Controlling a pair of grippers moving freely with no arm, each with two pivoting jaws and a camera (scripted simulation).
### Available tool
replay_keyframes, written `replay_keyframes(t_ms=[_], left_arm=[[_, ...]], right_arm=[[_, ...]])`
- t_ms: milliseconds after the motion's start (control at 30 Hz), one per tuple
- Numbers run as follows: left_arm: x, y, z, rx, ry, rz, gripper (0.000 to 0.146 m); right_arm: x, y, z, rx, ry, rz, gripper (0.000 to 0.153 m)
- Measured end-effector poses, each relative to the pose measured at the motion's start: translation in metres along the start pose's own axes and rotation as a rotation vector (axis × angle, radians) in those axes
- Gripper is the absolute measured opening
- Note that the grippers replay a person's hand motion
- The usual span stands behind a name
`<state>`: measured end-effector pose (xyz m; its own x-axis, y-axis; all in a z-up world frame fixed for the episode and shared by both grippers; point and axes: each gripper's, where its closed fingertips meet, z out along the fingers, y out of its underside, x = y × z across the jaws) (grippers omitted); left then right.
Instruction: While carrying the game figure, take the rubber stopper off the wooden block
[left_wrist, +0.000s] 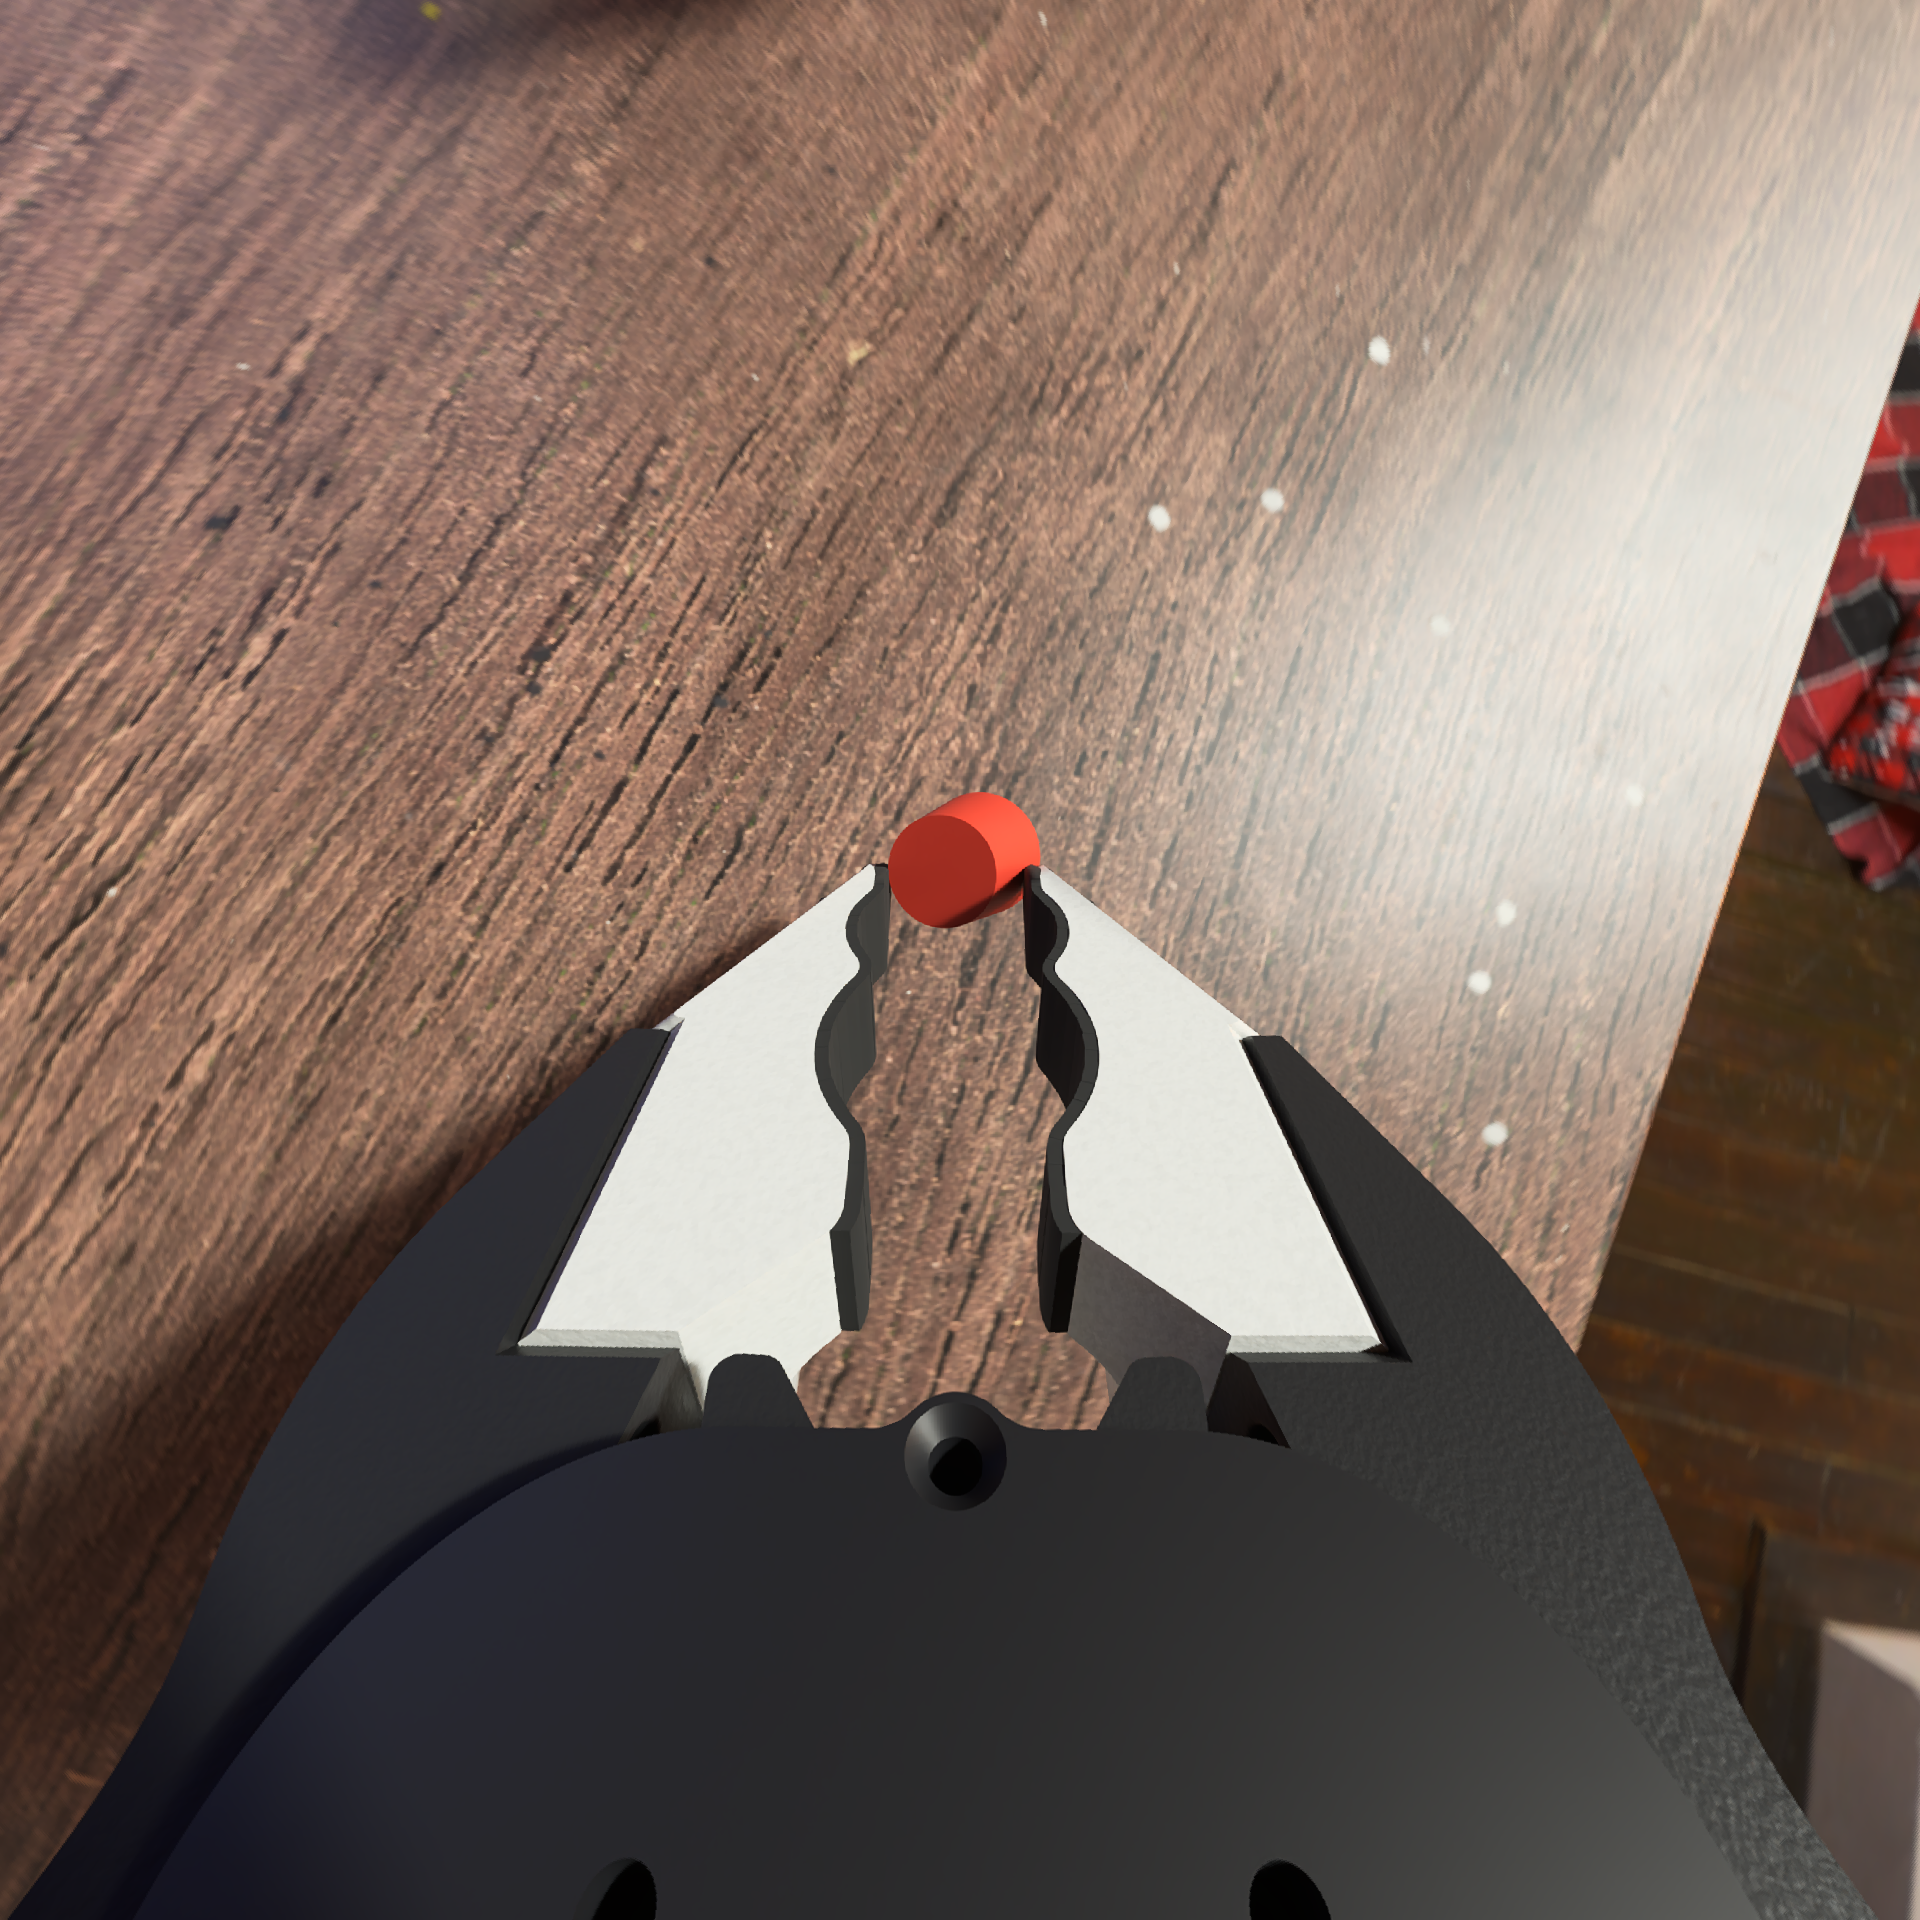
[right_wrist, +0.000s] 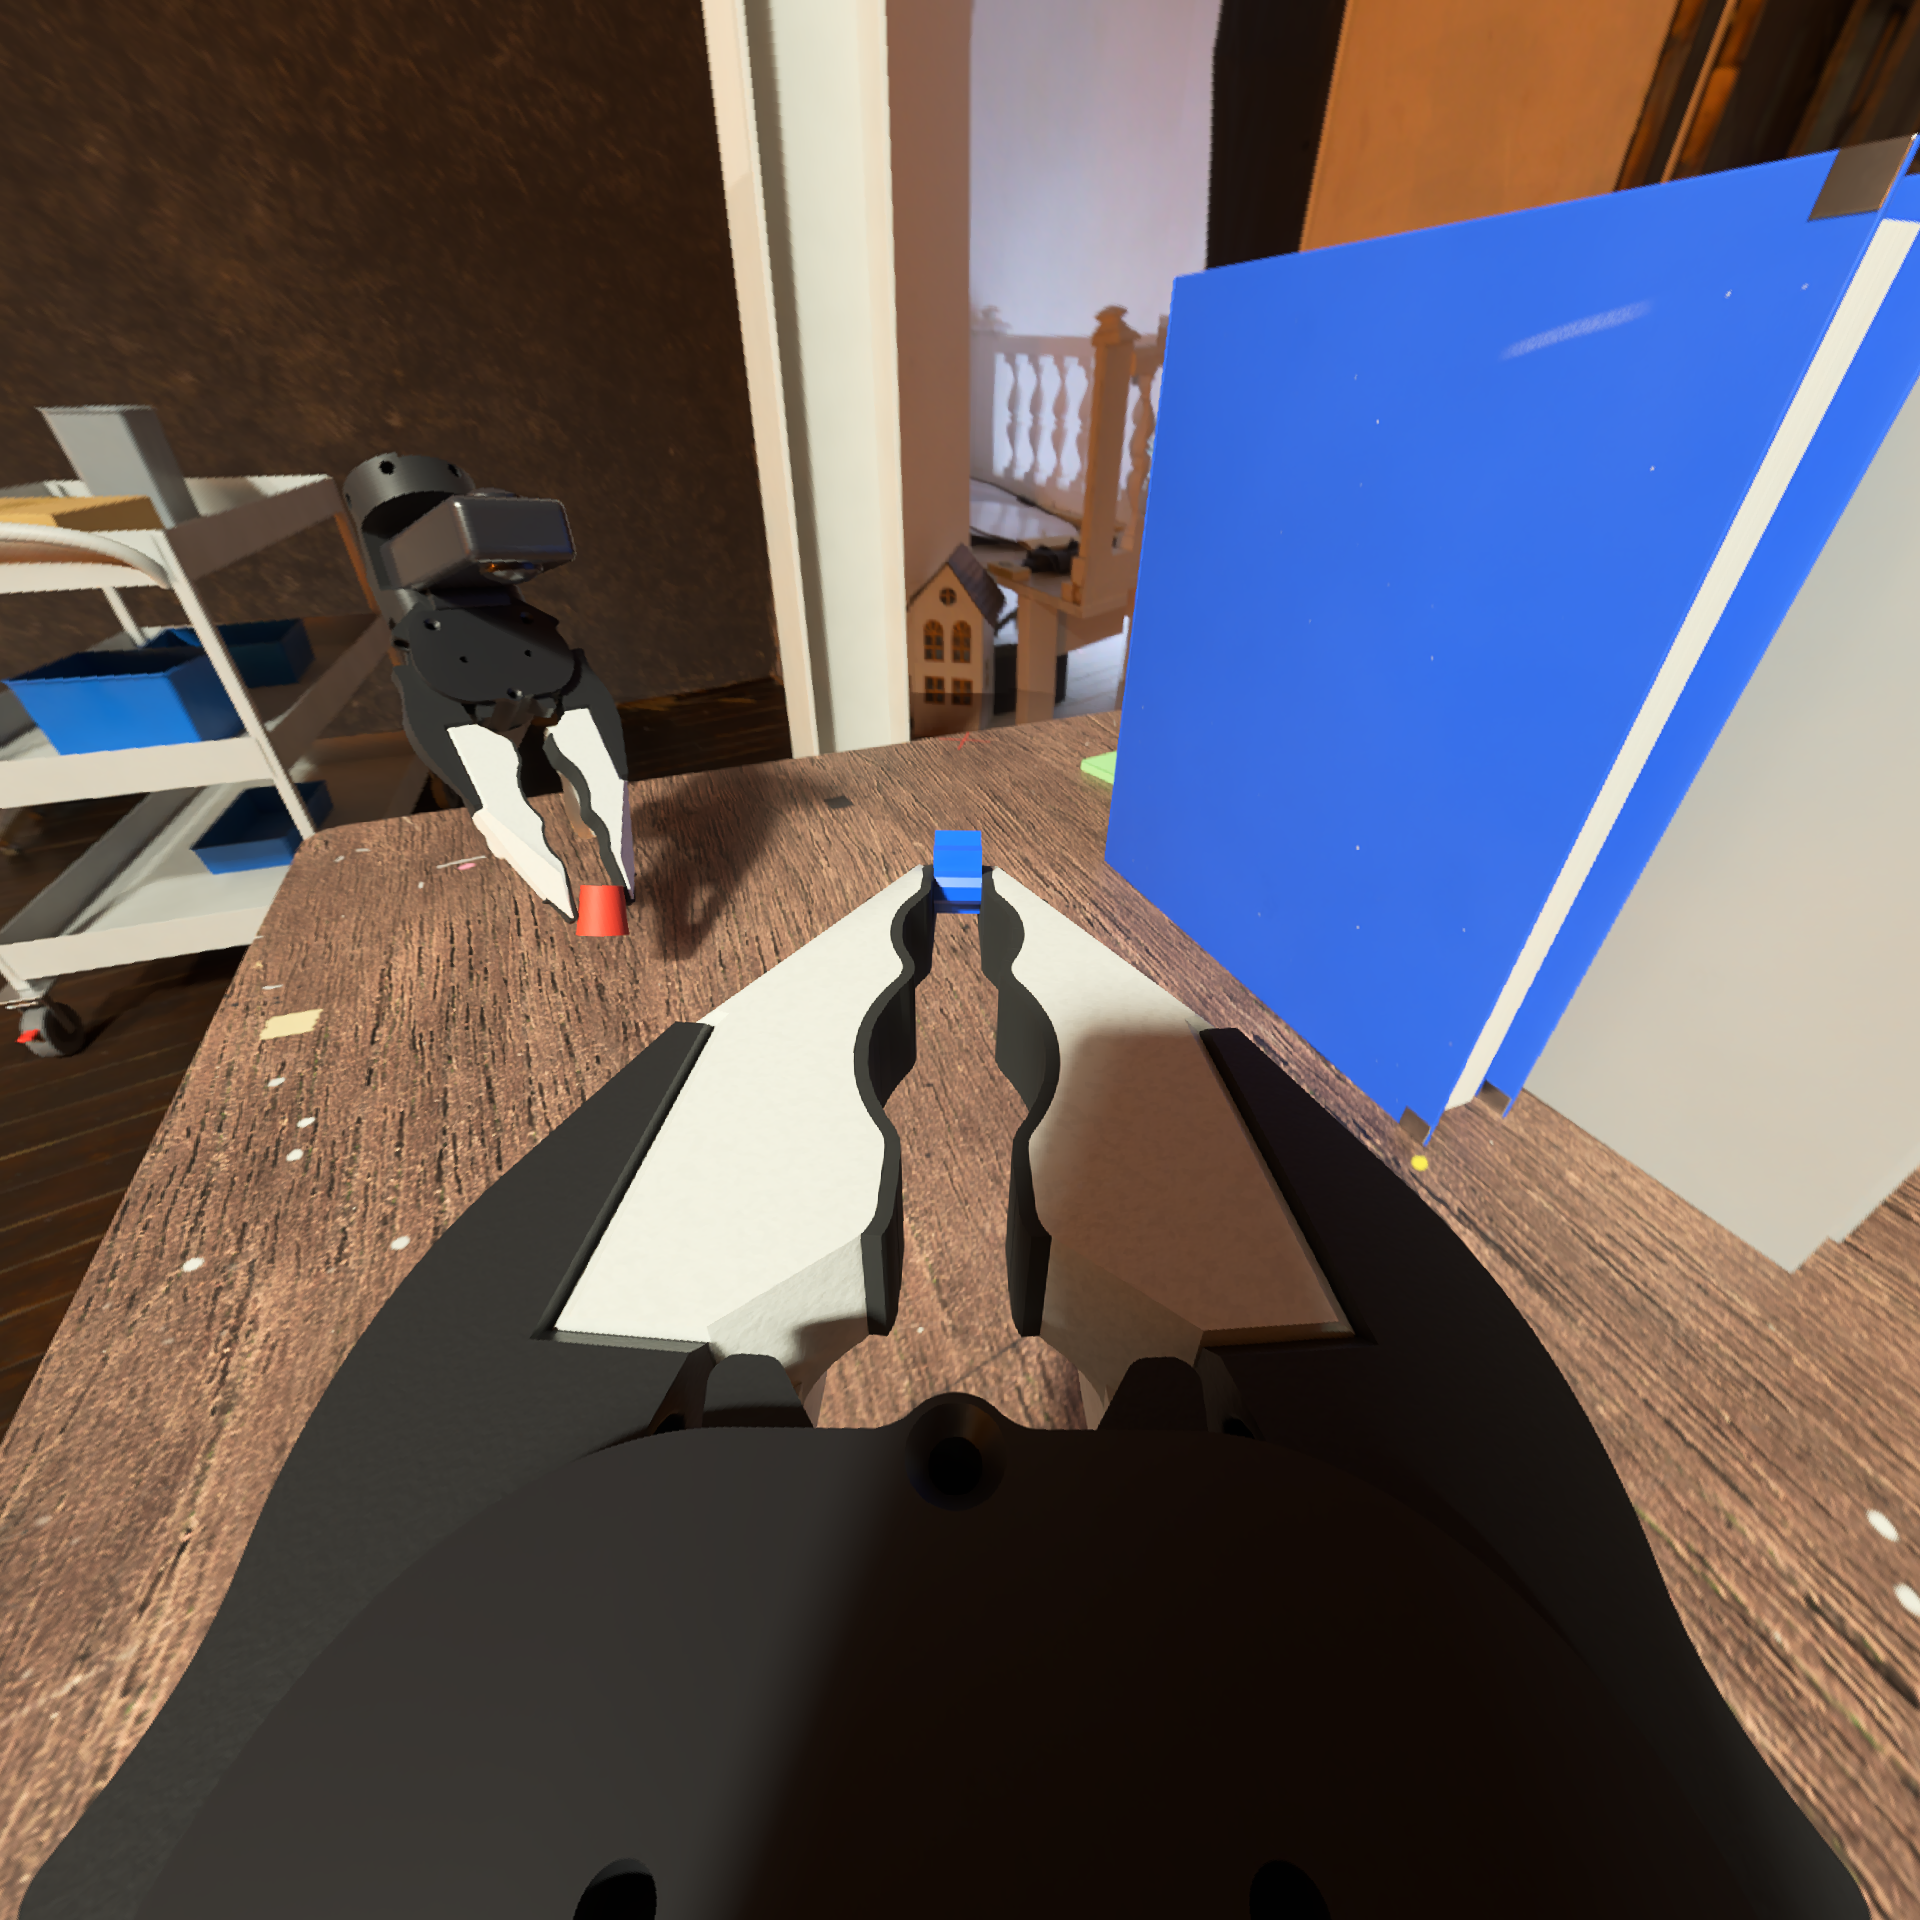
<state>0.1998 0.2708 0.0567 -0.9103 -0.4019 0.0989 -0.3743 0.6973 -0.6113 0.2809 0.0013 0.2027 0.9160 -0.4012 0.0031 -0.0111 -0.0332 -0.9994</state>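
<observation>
My left gripper (left_wrist: 956, 883) is shut on a red rubber stopper (left_wrist: 961, 857), pinched between its fingertips just above the dark wooden table (left_wrist: 520, 520). In the right wrist view the left gripper (right_wrist: 603, 894) points down at the table's far left, with the stopper (right_wrist: 601, 911) at its tips, close to the tabletop. My right gripper (right_wrist: 956, 883) is shut on a small blue game figure (right_wrist: 956, 862), held at its fingertips above the table. No wooden block is in view.
A large blue board (right_wrist: 1455, 623) and a grey panel (right_wrist: 1766, 987) stand on the table close to my right. A white cart with blue bins (right_wrist: 156, 707) stands off the table's left edge. A red plaid cloth (left_wrist: 1870, 707) lies beyond the table edge.
</observation>
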Motion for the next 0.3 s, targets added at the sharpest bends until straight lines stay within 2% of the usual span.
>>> replay_keyframes(t_ms=[167,300], left_arm=[[-0.008,0.005,0.007,-0.028,0.091,0.063,0.025],[-0.009,0.012,0.005,-0.057,0.082,0.068,0.025]], right_arm=[[-0.011,0.005,-0.006,-0.044,0.049,-0.019,0.007],[-0.011,0.008,-0.011,-0.063,0.054,-0.058,0.007]])
